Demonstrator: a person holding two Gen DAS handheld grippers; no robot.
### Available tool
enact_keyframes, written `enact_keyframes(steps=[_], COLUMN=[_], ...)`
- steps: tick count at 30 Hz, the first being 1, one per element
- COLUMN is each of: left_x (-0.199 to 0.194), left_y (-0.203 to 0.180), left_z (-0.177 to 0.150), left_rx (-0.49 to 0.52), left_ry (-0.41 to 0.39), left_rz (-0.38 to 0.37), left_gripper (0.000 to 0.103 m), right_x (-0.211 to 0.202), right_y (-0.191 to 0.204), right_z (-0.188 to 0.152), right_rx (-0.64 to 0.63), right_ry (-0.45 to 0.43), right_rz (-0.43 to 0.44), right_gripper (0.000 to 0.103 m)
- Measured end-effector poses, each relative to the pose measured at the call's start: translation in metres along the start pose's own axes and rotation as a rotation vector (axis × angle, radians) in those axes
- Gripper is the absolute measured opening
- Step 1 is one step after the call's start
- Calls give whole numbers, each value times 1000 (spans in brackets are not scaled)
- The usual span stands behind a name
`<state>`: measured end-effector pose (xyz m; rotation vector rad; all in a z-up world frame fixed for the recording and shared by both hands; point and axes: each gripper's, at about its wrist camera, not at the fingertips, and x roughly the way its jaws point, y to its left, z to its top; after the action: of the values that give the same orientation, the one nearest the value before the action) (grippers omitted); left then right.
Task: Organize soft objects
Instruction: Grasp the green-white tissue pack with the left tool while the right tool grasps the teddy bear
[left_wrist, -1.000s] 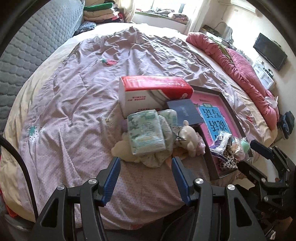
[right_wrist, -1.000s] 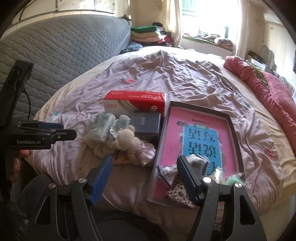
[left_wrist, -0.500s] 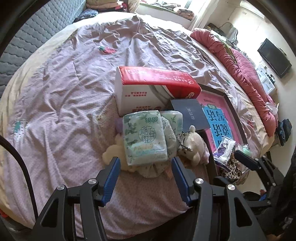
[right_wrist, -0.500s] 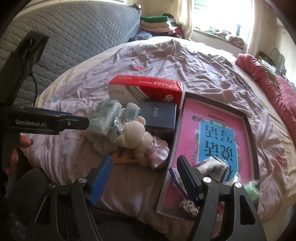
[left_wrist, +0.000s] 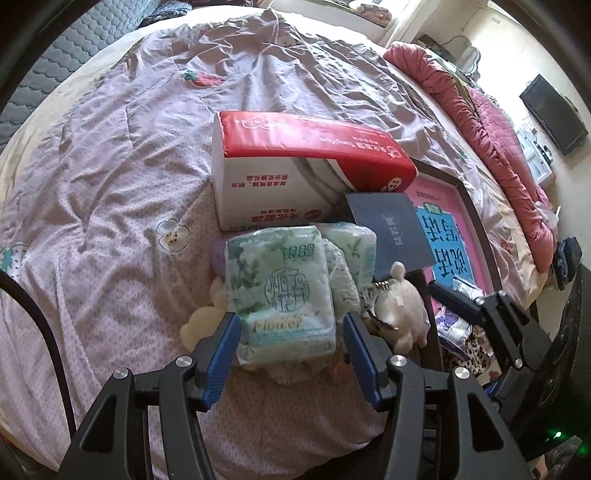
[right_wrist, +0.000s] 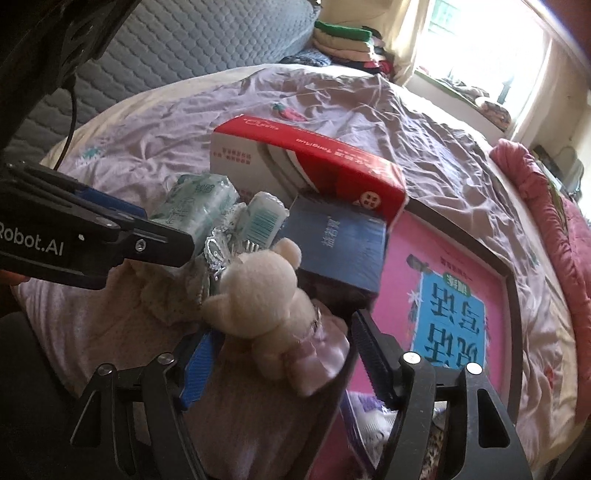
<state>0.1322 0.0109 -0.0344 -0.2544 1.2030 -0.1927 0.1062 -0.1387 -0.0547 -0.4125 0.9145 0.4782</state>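
Note:
A pale green soft pack (left_wrist: 282, 291) lies on a small pile on the bed, and my open left gripper (left_wrist: 291, 343) has its jaws on either side of the pack's near end. A cream plush bear (right_wrist: 266, 299) in a lilac dress lies right of the pack. My open right gripper (right_wrist: 284, 354) straddles the bear. A second green pack (right_wrist: 264, 218) lies behind the bear. The bear also shows in the left wrist view (left_wrist: 397, 306).
A red and white tissue box (left_wrist: 295, 166) and a dark blue book (left_wrist: 388, 225) sit just behind the pile. A dark-framed tray (right_wrist: 511, 295) with a pink and blue lining is at the right, holding small packets (left_wrist: 456, 325). A red quilt (left_wrist: 498, 125) edges the bed.
Both grippers have moved forward and down towards the pile. The left one now brackets the green pack, the right one brackets the bear. Both stay open.

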Motion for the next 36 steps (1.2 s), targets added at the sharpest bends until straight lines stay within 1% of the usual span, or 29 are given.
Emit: enact_keyframes(steps=[2, 3, 6, 9, 11, 16, 19, 22, 23, 27, 32, 36], left_x=[3, 5, 8, 11, 13, 17, 18, 15, 12, 1, -17, -39], left_y=[2, 3, 5, 6, 7, 11, 14, 14, 14, 13, 9, 0], left_z=[3, 5, 8, 10, 11, 10, 10, 8, 8, 7, 6, 7], left_rx=[-7, -10, -24, -34, -35, -52, -68, -67, -64, -56, -47, -12], left_ry=[3, 6, 10, 10, 9, 0, -2, -12, -18, -42, -84, -129], left_rz=[2, 2, -4, -6, -8, -52, -77, -84, -86, -95, -92, -77], left_gripper=[57, 58, 58, 58, 58, 57, 54, 48, 44, 42, 41, 41], right_x=[3, 4, 6, 1, -5, -24, -32, -41, -43, -50, -62, -75], right_y=[0, 0, 0, -8, -14, -24, -26, -26, -26, -30, -34, -38], right_z=[1, 1, 1, -1, -2, -4, -4, -5, -5, -3, -3, -1], right_rx=[3, 4, 7, 62, 104, 173, 190, 205, 207, 225, 245, 255], right_ry=[-1, 0, -2, -8, -21, -62, -79, -97, -100, -117, -140, -164], right_rz=[15, 21, 34, 72, 96, 130, 144, 158, 160, 168, 168, 166], right_gripper=[53, 52, 47, 43, 42, 42, 42, 42, 42, 42, 42, 42])
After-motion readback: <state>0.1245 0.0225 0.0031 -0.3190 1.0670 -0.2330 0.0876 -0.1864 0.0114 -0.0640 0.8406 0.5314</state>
